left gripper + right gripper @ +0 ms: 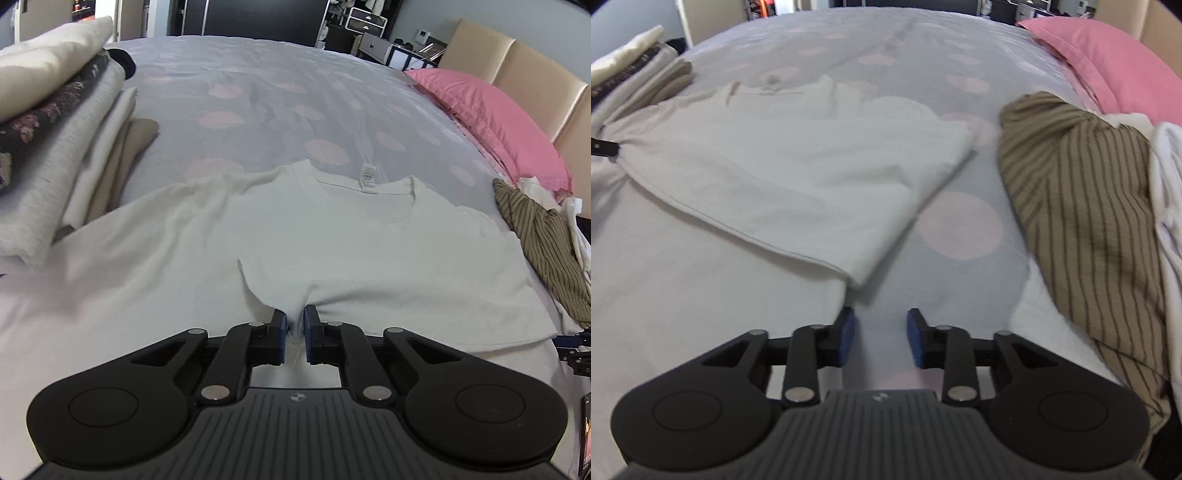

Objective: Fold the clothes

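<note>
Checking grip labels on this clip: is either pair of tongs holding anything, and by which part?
The left tongs pinch the white T-shirt at a bunched fold of its near edge. The right tongs stand open over the bedspread, holding nothing.

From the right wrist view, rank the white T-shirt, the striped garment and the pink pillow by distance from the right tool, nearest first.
1. White T-shirt: its folded corner lies just ahead of the right tool, slightly left.
2. Striped garment: heaped to the right, a little farther off.
3. Pink pillow: far right, at the head of the bed.
</note>
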A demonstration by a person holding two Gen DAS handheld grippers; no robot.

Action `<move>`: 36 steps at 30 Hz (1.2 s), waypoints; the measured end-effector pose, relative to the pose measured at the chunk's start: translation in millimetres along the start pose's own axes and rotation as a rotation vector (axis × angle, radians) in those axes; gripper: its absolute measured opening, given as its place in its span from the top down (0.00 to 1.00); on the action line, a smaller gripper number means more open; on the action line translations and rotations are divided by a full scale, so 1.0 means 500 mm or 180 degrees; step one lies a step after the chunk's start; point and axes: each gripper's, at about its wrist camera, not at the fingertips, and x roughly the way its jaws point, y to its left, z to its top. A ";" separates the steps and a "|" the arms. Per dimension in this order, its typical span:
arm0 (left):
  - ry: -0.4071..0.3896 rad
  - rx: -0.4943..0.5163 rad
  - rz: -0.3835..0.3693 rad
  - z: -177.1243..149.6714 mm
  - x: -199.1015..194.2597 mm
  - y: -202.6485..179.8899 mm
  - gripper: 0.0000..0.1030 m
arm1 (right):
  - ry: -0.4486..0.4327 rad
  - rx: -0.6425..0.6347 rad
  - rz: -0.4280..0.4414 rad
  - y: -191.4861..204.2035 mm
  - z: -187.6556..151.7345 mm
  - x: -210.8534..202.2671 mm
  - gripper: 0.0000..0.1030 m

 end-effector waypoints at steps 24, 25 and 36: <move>0.0058 -0.0078 0.0118 0.024 -0.004 -0.006 0.94 | -0.0017 -0.0008 -0.0333 0.006 0.035 0.009 1.00; 0.0088 -0.0057 0.0150 0.025 -0.005 -0.007 0.94 | 0.0043 -0.0063 -0.0505 0.000 0.035 0.006 1.00; 0.0436 -0.0057 0.0259 -0.024 0.043 0.022 0.82 | -0.0020 0.1040 -0.0175 -0.148 0.035 -0.023 0.88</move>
